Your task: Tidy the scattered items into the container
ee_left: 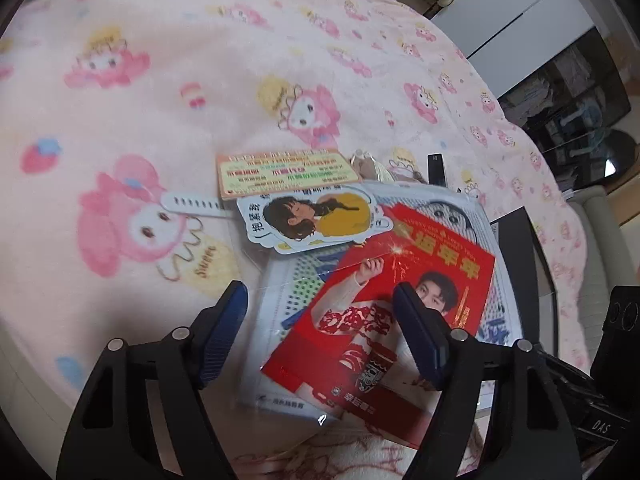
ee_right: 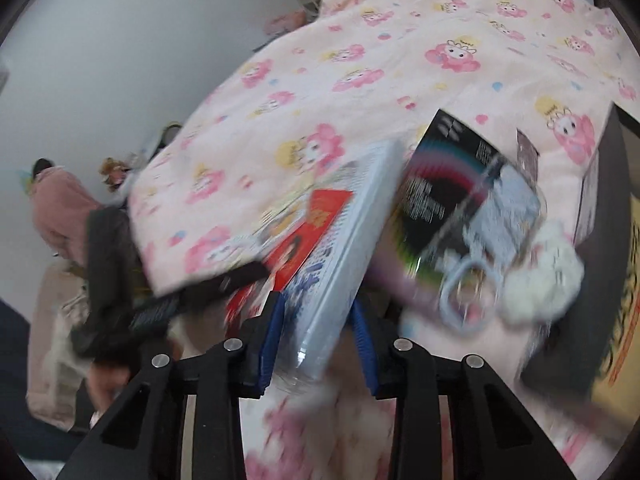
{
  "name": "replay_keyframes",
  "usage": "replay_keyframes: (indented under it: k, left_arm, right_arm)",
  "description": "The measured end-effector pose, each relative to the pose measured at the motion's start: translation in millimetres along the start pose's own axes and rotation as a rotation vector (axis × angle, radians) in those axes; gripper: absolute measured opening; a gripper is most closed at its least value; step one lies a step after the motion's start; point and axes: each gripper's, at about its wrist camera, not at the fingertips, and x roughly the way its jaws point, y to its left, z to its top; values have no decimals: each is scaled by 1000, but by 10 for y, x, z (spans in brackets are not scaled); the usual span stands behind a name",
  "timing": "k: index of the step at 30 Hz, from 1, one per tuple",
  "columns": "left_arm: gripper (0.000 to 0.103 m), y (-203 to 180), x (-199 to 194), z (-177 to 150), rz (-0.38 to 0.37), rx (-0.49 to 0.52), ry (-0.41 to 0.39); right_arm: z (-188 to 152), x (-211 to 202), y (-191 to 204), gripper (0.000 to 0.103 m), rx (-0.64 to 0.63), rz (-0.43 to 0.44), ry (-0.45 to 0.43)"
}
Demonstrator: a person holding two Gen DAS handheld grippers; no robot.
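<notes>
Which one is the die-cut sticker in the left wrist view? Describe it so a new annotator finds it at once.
Start from the pink cartoon-print blanket and find the pile of flat paper items near the middle. The die-cut sticker lies between the peach card behind it and the red envelope in front. It alone has a wavy white outline, showing a dark-haired figure in yellow.

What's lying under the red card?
Under the red card lies a clear, flat box with a blue-and-white printed sheet inside. The card hides the middle of that sheet. A girl sticker overlaps the box's far corner.
</notes>
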Motion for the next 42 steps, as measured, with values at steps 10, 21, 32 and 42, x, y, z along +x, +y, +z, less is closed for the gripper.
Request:
replay_keyframes:
  k: [10,21,32,42]
  left_arm:
    - [58,-857,-65,-210,-22,422,21]
    - [67,-540,-30,-40,208,400,4]
    - [74,-742,220,-144,265,488,39]
    - [72,-443,-48,-102,243,344,-20]
  right_arm:
    - [-22,85,-148,27,7,-91,-19]
    - [-110,-42,-210,24,-4,-115,-39]
    - [96,290,-289,22,20,-52,8]
    - [-148,42,-142,22,-25,-56,17]
